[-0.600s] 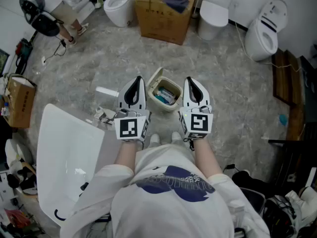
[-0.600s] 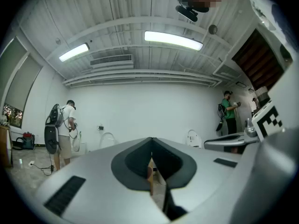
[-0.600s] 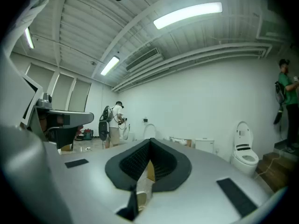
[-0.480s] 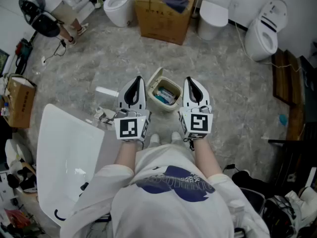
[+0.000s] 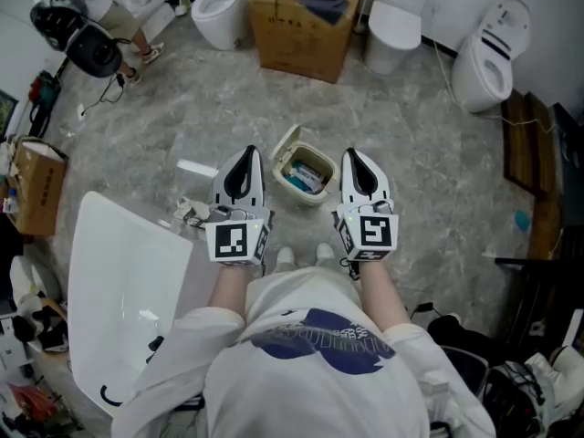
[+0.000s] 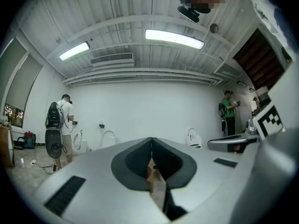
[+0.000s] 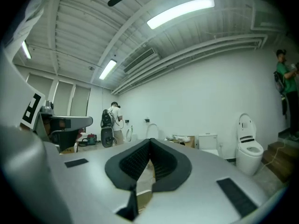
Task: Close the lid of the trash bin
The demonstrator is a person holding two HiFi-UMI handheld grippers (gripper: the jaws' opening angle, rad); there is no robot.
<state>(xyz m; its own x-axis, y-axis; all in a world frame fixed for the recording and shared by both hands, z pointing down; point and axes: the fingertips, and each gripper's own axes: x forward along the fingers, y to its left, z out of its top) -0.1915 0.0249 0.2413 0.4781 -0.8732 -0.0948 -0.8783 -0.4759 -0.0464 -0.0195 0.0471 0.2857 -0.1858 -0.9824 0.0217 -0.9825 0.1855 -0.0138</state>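
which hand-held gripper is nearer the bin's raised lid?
Left. Left hand-held gripper is just left of the raised lid of the small cream trash bin; right hand-held gripper is right of the bin, across its opening.

No legible txt anywhere. Left gripper (image 5: 245, 153): b/w square marker on its cube, pattern only, no letters or nos. Right gripper (image 5: 356, 155): same deal, different pattern. Shirt (image 5: 315, 372) shows a blue print w/ pale script across it, too blurred to read. Box (image 5: 301, 39): no print readable on it.
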